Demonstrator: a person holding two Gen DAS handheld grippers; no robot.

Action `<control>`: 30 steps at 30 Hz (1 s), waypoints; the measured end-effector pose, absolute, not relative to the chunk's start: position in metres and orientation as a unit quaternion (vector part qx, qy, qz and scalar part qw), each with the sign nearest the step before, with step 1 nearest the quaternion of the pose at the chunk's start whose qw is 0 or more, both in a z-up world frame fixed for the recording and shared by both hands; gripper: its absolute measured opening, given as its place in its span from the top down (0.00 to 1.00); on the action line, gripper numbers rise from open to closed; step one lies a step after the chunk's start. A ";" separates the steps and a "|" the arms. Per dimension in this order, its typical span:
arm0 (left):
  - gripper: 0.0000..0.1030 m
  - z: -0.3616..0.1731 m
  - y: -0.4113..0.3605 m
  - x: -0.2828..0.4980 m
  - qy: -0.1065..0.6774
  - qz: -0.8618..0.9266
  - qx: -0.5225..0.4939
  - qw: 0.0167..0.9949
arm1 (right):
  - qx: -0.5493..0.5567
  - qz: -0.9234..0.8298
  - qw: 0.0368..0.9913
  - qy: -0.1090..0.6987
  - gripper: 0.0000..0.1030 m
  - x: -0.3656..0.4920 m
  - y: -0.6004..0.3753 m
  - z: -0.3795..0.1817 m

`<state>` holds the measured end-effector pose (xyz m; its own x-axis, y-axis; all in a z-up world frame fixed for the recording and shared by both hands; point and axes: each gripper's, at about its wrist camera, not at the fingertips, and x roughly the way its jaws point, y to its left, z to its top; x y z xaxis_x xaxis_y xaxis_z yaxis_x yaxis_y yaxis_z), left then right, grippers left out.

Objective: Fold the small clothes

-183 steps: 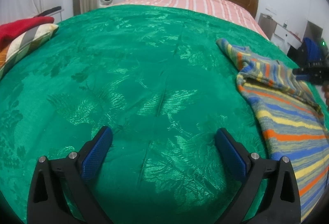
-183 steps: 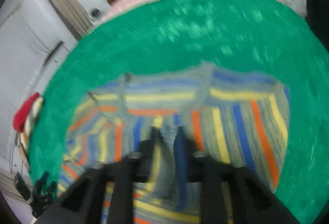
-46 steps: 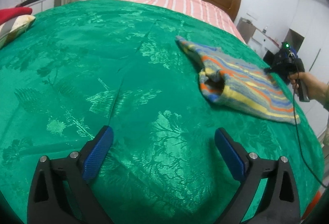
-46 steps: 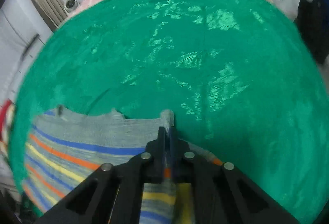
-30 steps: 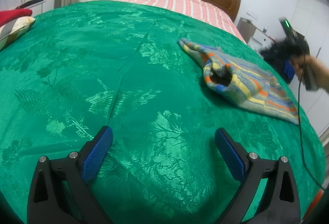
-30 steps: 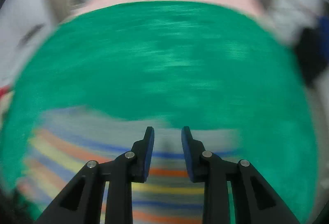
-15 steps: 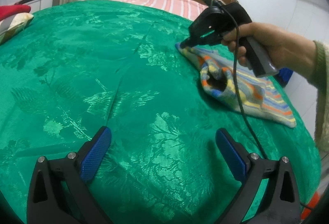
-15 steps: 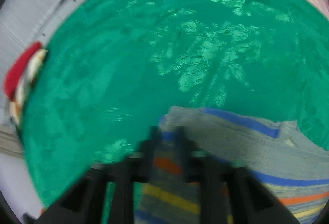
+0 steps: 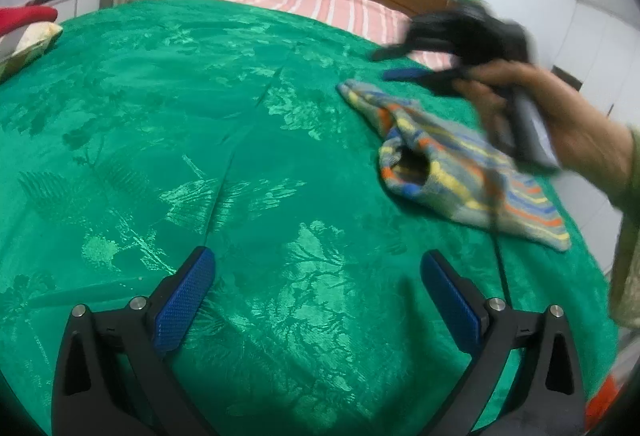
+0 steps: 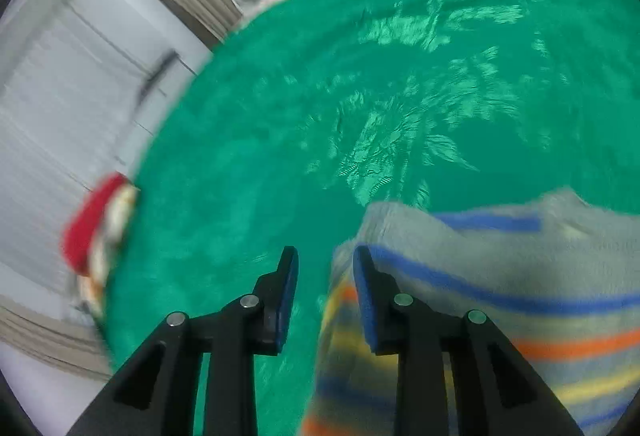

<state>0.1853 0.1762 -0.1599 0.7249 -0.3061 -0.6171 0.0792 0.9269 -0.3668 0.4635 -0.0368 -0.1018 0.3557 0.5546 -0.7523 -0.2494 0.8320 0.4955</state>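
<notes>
Garment: a small knitted jumper striped in grey, blue, orange and yellow [image 9: 452, 159] lies on the right side of the bed, on the shiny green patterned bedspread [image 9: 208, 123], with its narrow sleeve end stretching toward the far headboard.
Fold state: the body looks doubled over at least once, with a rounded, open fold mouth facing left; the near-right corner lies flat. It is a loose bundle, not a neat packet.
Done so far: as far as the views show, the first fold or two of the body.
Left to do: I judge the stretched sleeve end needs tucking in, the bulging fold needs flattening, and a final fold may follow.
Right gripper [image 10: 324, 292]: held in a person's hand [image 9: 560, 115] just above the far end of the jumper; its jaws are narrow and opening. The jumper's edge sits against the right pad, but the pads do not pinch it.
Left gripper [image 9: 316, 296]: hovers over bare bedspread at the near edge, well apart from the jumper, jaws wide with nothing between them.
Other things: a red and striped pile of cloth [image 9: 28, 31] rests at the far left edge of the bed, untouched.
</notes>
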 end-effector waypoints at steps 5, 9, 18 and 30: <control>0.03 -0.131 0.171 0.196 0.329 -0.209 -0.207 0.897 | 0.129 0.240 0.846 0.459 0.48 0.382 -0.154 -0.055; 0.05 -0.127 0.143 0.228 0.339 -0.260 -0.180 0.886 | 0.090 0.158 0.877 0.445 0.44 0.295 -0.272 -0.052; 0.97 -0.150 0.109 0.280 0.463 -0.254 -0.177 0.831 | 0.210 0.134 0.822 0.512 0.91 0.248 -0.366 -0.133; 0.67 -0.116 0.087 0.260 0.525 -0.148 -0.039 0.837 | 0.229 0.155 0.794 0.541 0.86 0.236 -0.389 -0.140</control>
